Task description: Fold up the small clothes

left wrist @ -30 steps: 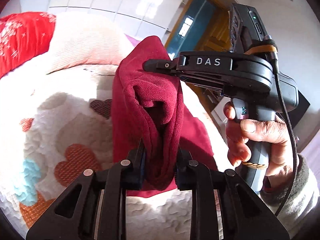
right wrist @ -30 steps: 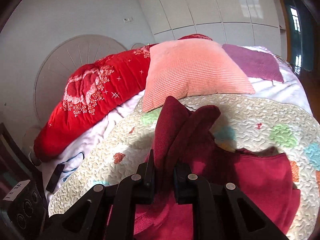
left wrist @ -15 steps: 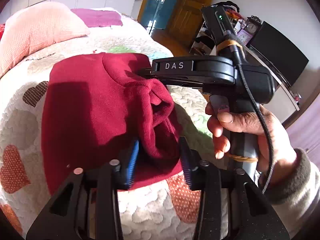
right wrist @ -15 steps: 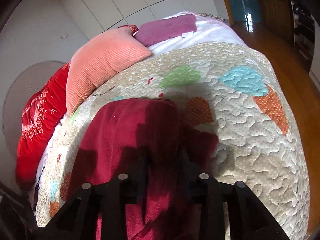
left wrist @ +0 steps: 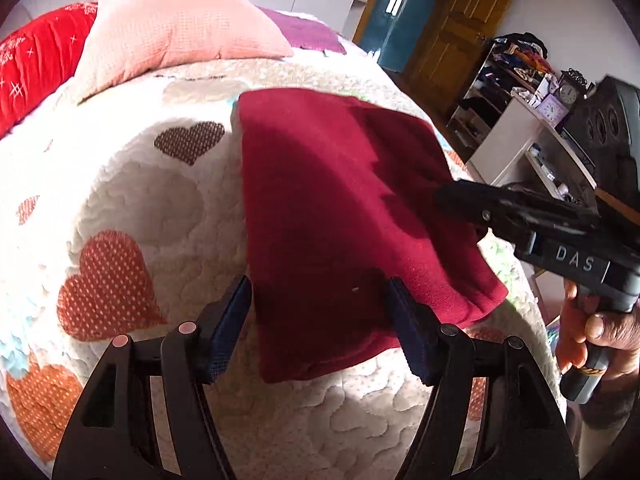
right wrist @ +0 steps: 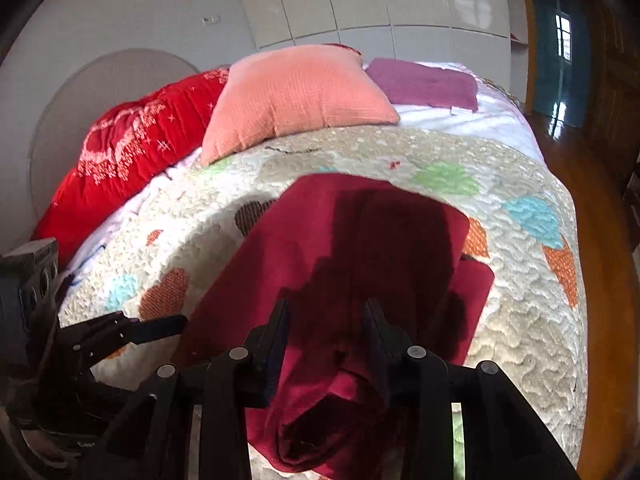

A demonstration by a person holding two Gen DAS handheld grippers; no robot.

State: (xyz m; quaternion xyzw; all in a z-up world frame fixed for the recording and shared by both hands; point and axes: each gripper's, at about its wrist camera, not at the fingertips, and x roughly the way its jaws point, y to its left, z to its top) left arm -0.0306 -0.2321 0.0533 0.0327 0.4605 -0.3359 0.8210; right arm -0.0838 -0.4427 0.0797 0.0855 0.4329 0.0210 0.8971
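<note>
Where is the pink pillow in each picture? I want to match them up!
Left wrist view: the pink pillow is at the top left, behind the dark red cloth.
Right wrist view: the pillow is top centre.
Shared landmark: the red cushion lies beside its left edge in both.

Dark red garment (left wrist: 340, 208); cream quilt (left wrist: 132, 184), multicoloured hearts; salmon pillow (right wrist: 296, 96); red cushion (right wrist: 132, 152), white pattern.

A bed under a cream quilted heart-patterned bedspread (left wrist: 132, 184) carries a folded dark red fleece garment (left wrist: 340, 208) at centre frame, with 1 peach square cushion (left wrist: 176, 28), a red embroidered pillow (left wrist: 36, 60) and a flat purple cloth (right wrist: 424, 84) toward the top.
</note>
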